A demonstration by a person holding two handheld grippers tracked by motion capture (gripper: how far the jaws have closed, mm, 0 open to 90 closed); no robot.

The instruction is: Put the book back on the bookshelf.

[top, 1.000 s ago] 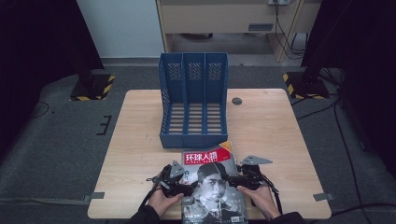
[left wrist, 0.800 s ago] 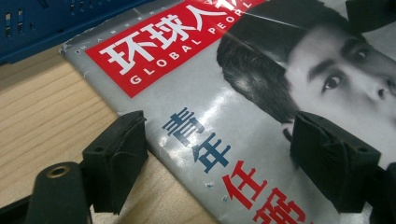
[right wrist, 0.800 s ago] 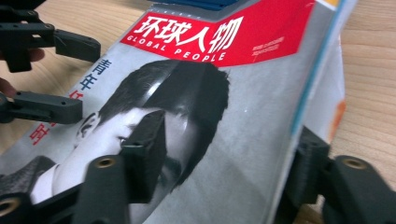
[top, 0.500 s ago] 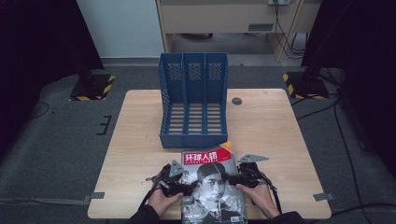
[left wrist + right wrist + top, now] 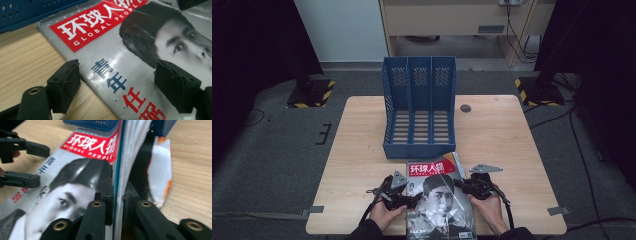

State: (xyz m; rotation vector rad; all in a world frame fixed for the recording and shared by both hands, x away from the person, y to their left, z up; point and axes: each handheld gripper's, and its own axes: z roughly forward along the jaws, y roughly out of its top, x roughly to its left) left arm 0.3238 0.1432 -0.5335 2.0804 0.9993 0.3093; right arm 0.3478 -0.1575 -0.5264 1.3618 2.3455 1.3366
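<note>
Right now we have the magazine at the near edge of the table, just in front of the blue file rack. Our right gripper is clamped on its right edge, both jaws pressed against the stack of pages, with that side lifted off the wood. Our left gripper has its jaws apart, straddling the left edge of the cover without pinching it.

We see some risks from here. The right grip sits near one edge, so the glossy pages could slide out or fan open if we lift further on that side alone. A loose sheet already hangs away beside the pages, curled and worn at its edge; it may snag on the rack or tear. If the left jaws come together too shallow, they might catch only the cover and crease it.
</note>
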